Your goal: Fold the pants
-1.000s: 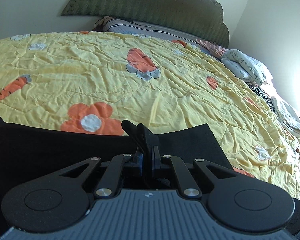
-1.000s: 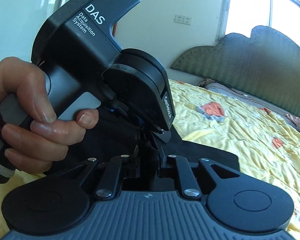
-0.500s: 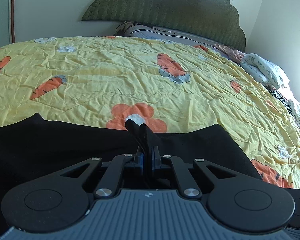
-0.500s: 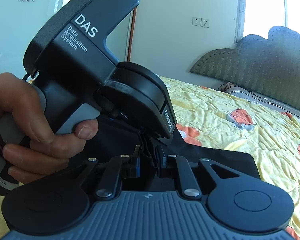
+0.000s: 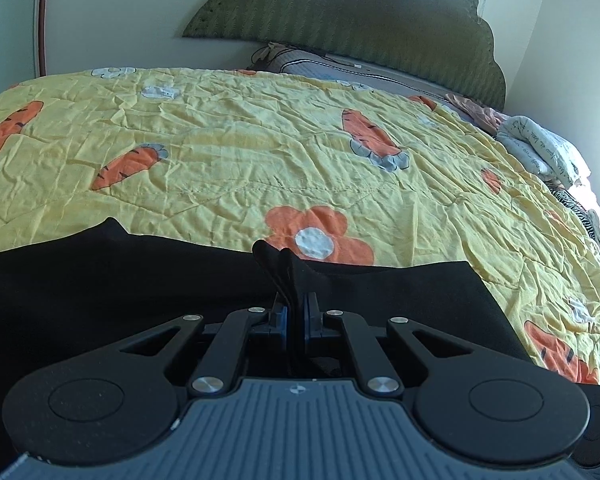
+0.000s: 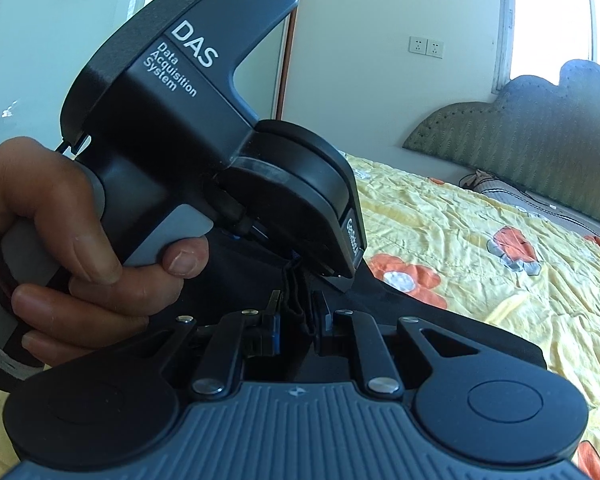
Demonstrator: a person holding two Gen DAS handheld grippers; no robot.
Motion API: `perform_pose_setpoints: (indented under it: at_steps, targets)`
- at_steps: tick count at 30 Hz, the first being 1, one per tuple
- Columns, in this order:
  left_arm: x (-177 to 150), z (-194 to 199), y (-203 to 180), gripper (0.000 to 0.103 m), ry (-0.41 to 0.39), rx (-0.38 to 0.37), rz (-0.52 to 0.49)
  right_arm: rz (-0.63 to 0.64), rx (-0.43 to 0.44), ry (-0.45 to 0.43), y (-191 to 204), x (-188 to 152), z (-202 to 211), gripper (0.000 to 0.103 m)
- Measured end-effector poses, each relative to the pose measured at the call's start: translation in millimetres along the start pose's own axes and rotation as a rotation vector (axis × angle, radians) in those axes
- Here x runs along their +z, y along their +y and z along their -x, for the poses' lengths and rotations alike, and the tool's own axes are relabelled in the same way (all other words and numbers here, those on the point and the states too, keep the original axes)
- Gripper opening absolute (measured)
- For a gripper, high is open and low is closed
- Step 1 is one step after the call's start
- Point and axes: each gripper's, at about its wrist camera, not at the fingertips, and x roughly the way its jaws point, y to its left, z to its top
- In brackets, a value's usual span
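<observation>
The black pants [image 5: 100, 280] lie spread on the yellow quilt [image 5: 260, 160] just ahead of me. My left gripper [image 5: 295, 312] is shut on a bunched fold of the pants, which sticks up between the fingers. In the right wrist view my right gripper [image 6: 297, 312] has its jaws slightly parted, with a fold of black pants fabric [image 6: 296, 300] hanging loosely between them. The left gripper's body [image 6: 204, 140], held in a hand, fills the left of that view, very close to the right gripper.
The quilt has orange flowers and carrots. A green headboard [image 5: 360, 32] and pillows [image 5: 340, 64] stand at the far end. Folded clothes [image 5: 540, 152] lie along the right edge of the bed. A wall with sockets [image 6: 426, 46] and a window lie beyond.
Both grippers have moved with the pants edge; more black fabric now lies across the quilt. The right gripper's jaws have parted from shut to slightly apart around the fabric.
</observation>
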Motion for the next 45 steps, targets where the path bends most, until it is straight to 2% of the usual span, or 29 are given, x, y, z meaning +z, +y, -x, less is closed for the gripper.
perform_pose_setpoints:
  at_steps: [9, 16, 31, 34, 38, 41, 45]
  targets:
    - [0, 5, 16, 0.007, -0.007, 0.019, 0.023, 0.024, 0.035, 0.0, -5, -3, 0, 0.014]
    - [-5, -2, 31, 0.007, 0.024, 0.02, 0.06, 0.036, 0.055, 0.02, -13, -5, -9, 0.014]
    - [-7, -2, 30, 0.008, 0.027, 0.037, 0.027, 0.019, 0.074, 0.043, -30, -5, -22, 0.014]
    - [-7, -1, 30, 0.009, 0.031, 0.042, 0.024, 0.019, 0.081, 0.052, -32, -2, -29, 0.014]
    - [-8, -1, 32, 0.017, 0.036, 0.06, 0.023, 0.013, 0.092, 0.076, -31, -1, -31, 0.014]
    - [-8, 2, 36, 0.022, 0.031, 0.072, 0.023, 0.013, 0.106, 0.091, -32, 2, -33, 0.017]
    - [-8, 6, 43, 0.024, 0.021, 0.101, 0.02, 0.01, 0.132, 0.098, -33, 3, -34, 0.032]
